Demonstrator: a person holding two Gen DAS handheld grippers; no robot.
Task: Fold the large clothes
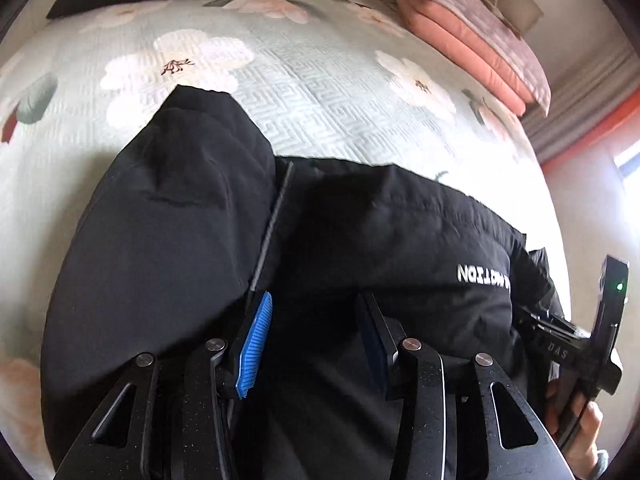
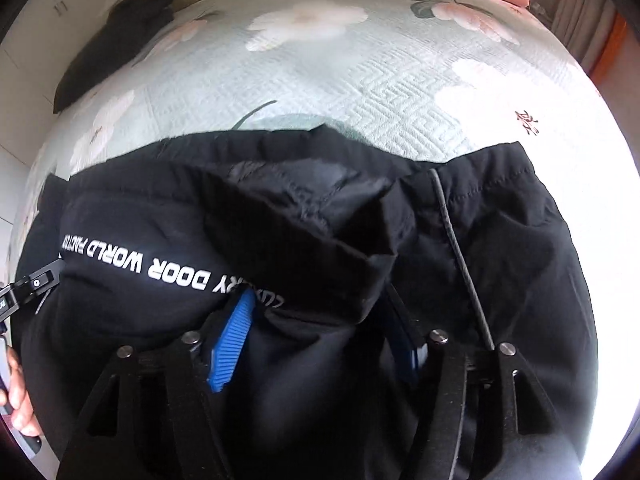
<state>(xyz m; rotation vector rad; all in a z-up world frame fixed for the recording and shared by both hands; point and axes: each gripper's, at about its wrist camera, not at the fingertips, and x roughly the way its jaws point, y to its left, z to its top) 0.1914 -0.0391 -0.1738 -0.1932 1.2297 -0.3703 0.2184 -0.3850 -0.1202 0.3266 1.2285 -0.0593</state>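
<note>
A large black padded jacket (image 1: 360,232) with white lettering lies on a floral bedspread (image 1: 312,80); it also fills the right wrist view (image 2: 320,240). My left gripper (image 1: 316,320) hovers just over the jacket, jaws apart, nothing between the blue pads. My right gripper (image 2: 320,320) is also open, its fingers pushed into jacket folds, with a fold lying over the tips. The other gripper's body shows at the right edge of the left wrist view (image 1: 600,320) and the left edge of the right wrist view (image 2: 28,288).
Folded pink quilts (image 1: 472,40) are stacked at the bed's far right. A dark garment (image 2: 108,52) lies at the far left of the bed. A curtain and bright window (image 1: 624,160) are to the right.
</note>
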